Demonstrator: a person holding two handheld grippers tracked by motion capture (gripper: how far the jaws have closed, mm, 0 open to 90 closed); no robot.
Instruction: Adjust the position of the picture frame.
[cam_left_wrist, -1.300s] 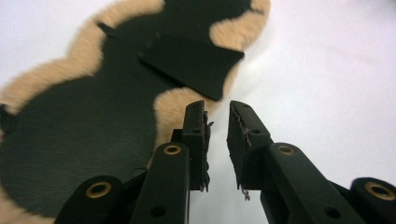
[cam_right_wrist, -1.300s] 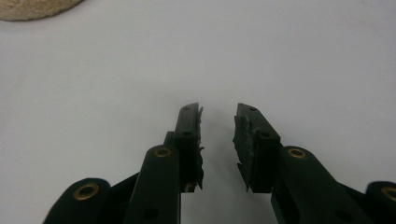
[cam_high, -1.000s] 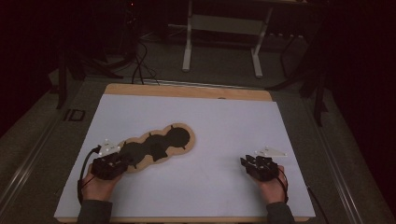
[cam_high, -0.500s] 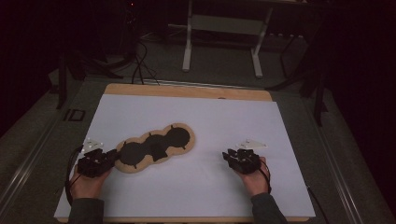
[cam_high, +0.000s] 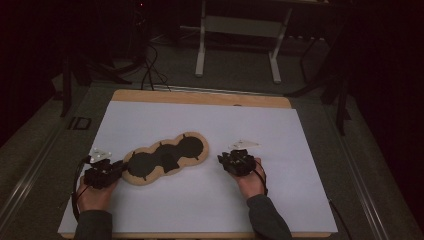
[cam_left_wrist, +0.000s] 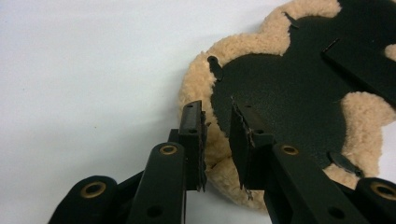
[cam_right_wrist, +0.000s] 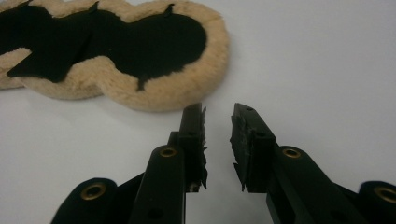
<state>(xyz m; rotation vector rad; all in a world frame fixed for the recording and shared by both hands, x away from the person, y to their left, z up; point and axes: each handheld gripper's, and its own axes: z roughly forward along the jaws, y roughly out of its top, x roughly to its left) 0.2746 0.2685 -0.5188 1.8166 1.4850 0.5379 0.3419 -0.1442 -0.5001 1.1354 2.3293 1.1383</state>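
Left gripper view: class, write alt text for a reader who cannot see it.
The left hand-held gripper straddles the tan fleece rim of a lobed fleece pad with a black centre, its jaws apart and not pressing. The pad lies flat on a white table surface.

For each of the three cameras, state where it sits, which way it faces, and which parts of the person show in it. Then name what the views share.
High view: fixed above the person's side, facing forward and down on the white table; both forearms, left gripper and right gripper show.
Left gripper view: rides the left gripper, facing the fleece pad's edge, which lies between its open fingers.
Right gripper view: rides the right gripper, facing the pad across bare table; its fingers are apart, nothing between them.
Shared: all three show the tan fleece pad with black backing.
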